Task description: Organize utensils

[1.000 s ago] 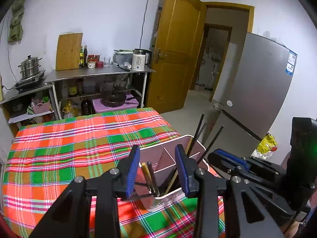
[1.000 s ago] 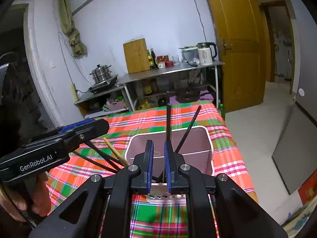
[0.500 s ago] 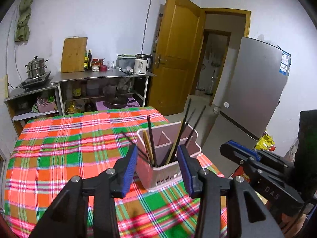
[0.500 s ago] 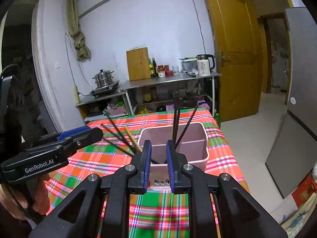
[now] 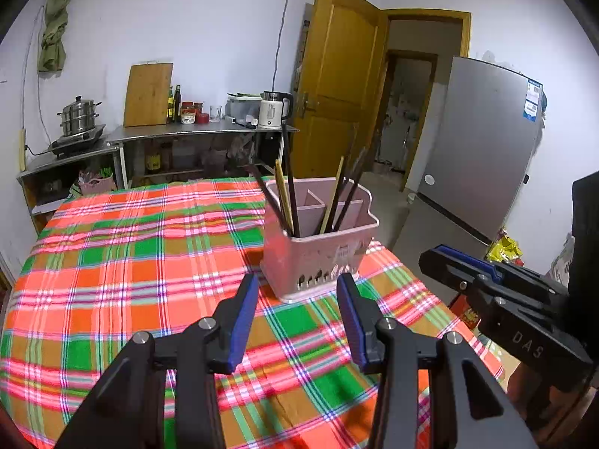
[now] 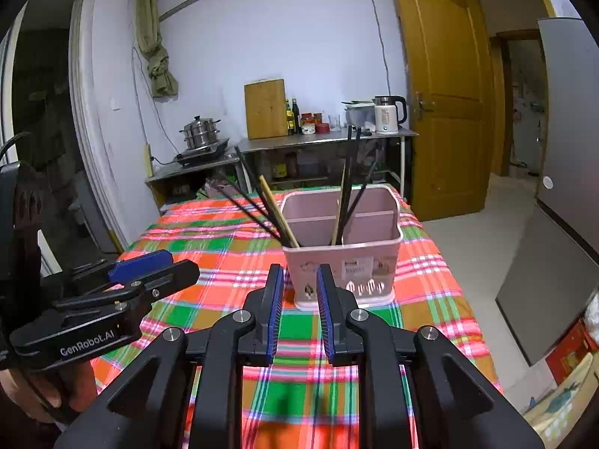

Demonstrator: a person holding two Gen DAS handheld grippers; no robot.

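While our left gripper (image 5: pixel 297 316) was spread wide and our right gripper (image 6: pixel 298 308) narrowly parted, both empty, the pink caddy (image 6: pixel 342 262) of chopsticks (image 6: pixel 346 194) stood just beyond on the plaid tablecloth (image 5: pixel 142 262)

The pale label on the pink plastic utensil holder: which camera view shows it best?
The right wrist view: the pale label faces that camera on the pink plastic utensil holder, though its print is unreadable. The left wrist view shows the holder cornerwise, with no label distinguishable.
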